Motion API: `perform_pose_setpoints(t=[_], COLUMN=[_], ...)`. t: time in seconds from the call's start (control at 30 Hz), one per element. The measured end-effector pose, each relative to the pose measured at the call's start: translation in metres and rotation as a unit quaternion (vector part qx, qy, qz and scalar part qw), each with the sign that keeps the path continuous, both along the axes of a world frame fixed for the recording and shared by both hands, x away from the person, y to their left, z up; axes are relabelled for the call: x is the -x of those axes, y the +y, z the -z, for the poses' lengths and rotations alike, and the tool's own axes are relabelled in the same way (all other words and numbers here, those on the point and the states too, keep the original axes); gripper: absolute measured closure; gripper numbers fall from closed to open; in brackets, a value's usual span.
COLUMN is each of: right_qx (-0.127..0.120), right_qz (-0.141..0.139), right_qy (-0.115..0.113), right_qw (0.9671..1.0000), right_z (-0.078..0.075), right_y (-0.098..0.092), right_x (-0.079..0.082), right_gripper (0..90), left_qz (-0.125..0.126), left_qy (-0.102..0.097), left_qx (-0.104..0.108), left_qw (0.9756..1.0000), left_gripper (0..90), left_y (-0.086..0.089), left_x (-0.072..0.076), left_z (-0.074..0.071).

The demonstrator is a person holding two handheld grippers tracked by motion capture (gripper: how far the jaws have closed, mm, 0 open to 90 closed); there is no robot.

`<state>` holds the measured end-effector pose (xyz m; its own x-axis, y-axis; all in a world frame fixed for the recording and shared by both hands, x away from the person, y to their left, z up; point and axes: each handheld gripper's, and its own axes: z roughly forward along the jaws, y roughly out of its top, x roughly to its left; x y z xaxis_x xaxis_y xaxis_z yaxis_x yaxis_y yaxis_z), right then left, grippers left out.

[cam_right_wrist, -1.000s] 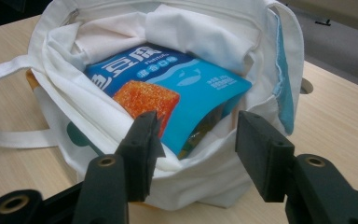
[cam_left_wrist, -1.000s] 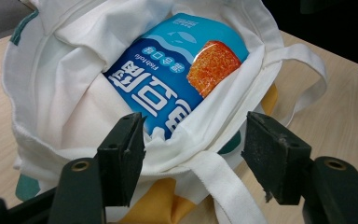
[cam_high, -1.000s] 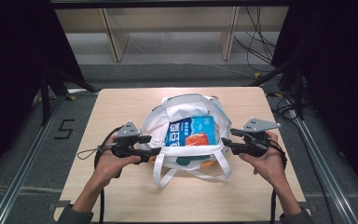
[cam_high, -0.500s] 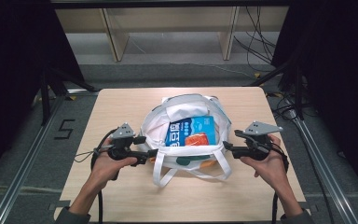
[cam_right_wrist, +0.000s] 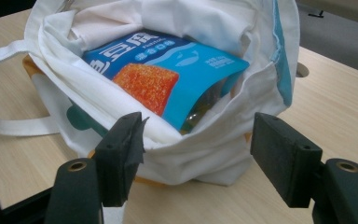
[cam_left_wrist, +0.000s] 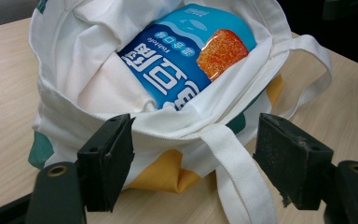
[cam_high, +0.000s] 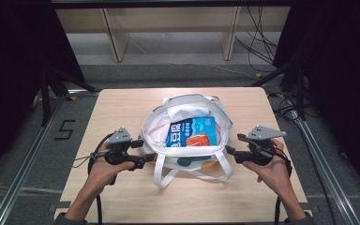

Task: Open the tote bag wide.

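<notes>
A white cloth tote bag with teal and yellow print stands open on the middle of the wooden table. In it lies a blue snack packet with an orange window. My left gripper is at the bag's left side and my right gripper at its right side. In the left gripper view the jaws of the left gripper straddle the bag's rim and a handle strap without pressing on it. In the right gripper view the right gripper stands the same way around the rim. Both pairs of jaws have just been opening.
The bag's white handle straps hang loose on the table toward the person. Beyond the far edge stand wooden shelf legs and floor cables. Metal rails run along both sides of the table.
Both grippers' jaws have spread apart at the bag's rim, letting the cloth go. Both hands have sunk slightly toward the person.
</notes>
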<state>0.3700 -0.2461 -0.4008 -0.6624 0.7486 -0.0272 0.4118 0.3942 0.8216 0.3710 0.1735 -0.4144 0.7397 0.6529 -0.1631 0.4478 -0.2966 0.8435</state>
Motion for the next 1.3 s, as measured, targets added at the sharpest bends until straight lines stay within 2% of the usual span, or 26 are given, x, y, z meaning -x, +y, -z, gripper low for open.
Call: perform_pose_setpoints(t=[0.1,0.13,0.17,0.2,0.27,0.33,0.37,0.53,0.57,0.63,0.73,0.8,0.93,1.13,1.17,1.23,1.27,1.3], right_qx=[-0.005,-0.008,-0.005,-0.005,-0.007,-0.014,-0.012,-0.011,-0.015,-0.014,-0.017,-0.017,-0.017,-0.017,-0.025,-0.021,-0.024,-0.018], right_qz=[0.003,0.007,0.0,0.0,0.002,0.011,0.011,0.007,0.013,0.01,0.01,0.013,0.012,0.013,0.02,0.017,0.02,0.015], right_qy=[-0.002,0.005,-0.006,-0.006,-0.004,0.005,0.007,0.002,0.008,0.01,0.005,0.01,0.004,0.004,0.014,0.009,0.013,0.007], right_qw=[1.0,0.9999,1.0,1.0,1.0,0.9998,0.9998,0.9999,0.9998,0.9998,0.9998,0.9997,0.9998,0.9998,0.9994,0.9996,0.9994,0.9997], right_z=[0.003,0.004,0.005,0.005,0.008,0.01,0.011,0.015,0.016,0.017,0.02,0.022,0.026,0.031,0.032,0.033,0.034,0.035], right_y=[-0.001,-0.001,-0.003,-0.003,-0.006,-0.006,-0.007,-0.009,-0.009,-0.009,-0.008,-0.009,-0.011,-0.015,-0.016,-0.017,-0.017,-0.019], right_x=[0.004,0.007,0.006,0.006,0.009,0.013,0.014,0.017,0.019,0.021,0.023,0.025,0.027,0.032,0.037,0.037,0.039,0.04], right_gripper=[34.4,34.1,33.8,33.8,33.4,33.3,33.2,32.9,32.9,32.7,32.6,32.3,31.7,31.2,31.0,31.0,31.0,31.0], left_qz=[-0.001,0.003,0.003,0.007,0.004,0.012,0.006,0.015,0.01,0.009,0.011,0.011,0.012,0.013,0.012,0.01,0.01,0.007], left_qy=[-0.001,0.001,0.005,0.005,0.003,0.008,0.004,0.004,-0.001,0.003,-0.003,0.002,0.005,0.0,0.002,0.0,0.006,0.007], left_qx=[-0.002,0.0,0.001,-0.001,0.001,-0.003,0.0,-0.001,0.001,0.004,0.003,0.001,0.003,0.004,0.003,0.007,0.006,0.01], left_qw=[1.0,1.0,1.0,1.0,1.0,0.9999,1.0,0.9999,0.9999,1.0,0.9999,0.9999,0.9999,0.9999,0.9999,0.9999,0.9999,0.9999], left_gripper=[26.9,26.7,26.6,26.6,26.4,26.3,26.2,26.0,25.9,25.9,25.9,25.8,25.8,25.7,25.7,25.7,25.7,25.7], left_y=[0.001,0.001,0.001,0.002,0.001,0.002,0.002,0.002,0.002,0.002,0.002,0.003,0.005,0.007,0.009,0.009,0.01,0.01], left_x=[0.003,0.004,0.005,0.006,0.012,0.012,0.016,0.023,0.024,0.026,0.028,0.031,0.035,0.04,0.042,0.043,0.044,0.045], left_z=[0.003,0.005,0.006,0.007,0.01,0.01,0.012,0.014,0.015,0.015,0.018,0.019,0.024,0.031,0.033,0.034,0.035,0.036])
